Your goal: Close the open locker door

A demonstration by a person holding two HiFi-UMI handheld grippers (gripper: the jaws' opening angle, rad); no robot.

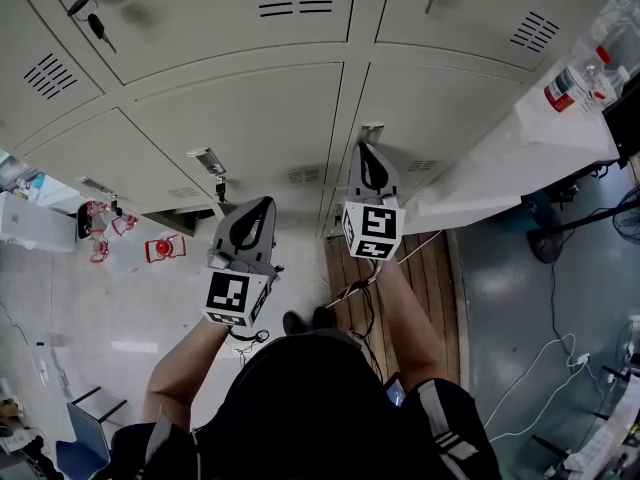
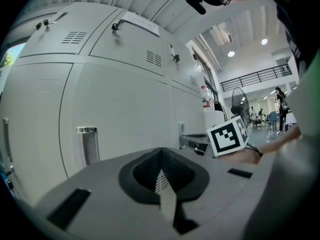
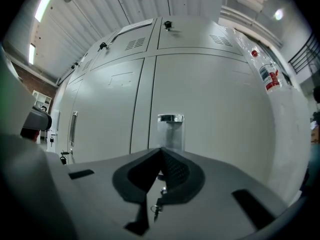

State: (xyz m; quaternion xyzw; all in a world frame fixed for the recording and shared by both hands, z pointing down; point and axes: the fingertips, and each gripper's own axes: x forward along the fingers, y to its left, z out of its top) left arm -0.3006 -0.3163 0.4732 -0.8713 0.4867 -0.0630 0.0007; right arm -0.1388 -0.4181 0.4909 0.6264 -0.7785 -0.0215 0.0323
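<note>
The locker door (image 3: 215,109) stands straight ahead of our right gripper (image 3: 161,154) and looks almost flush with its neighbours; we cannot tell whether it is fully shut. Its upright handle (image 3: 170,130) sits just past the clenched, empty jaws. Our left gripper (image 2: 160,156), also clenched on nothing, faces the next door over to the left, so we judge the push belongs to the right.

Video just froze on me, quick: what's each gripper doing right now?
Left gripper: closed, holding nothing.
Right gripper: closed, holding nothing.
</note>
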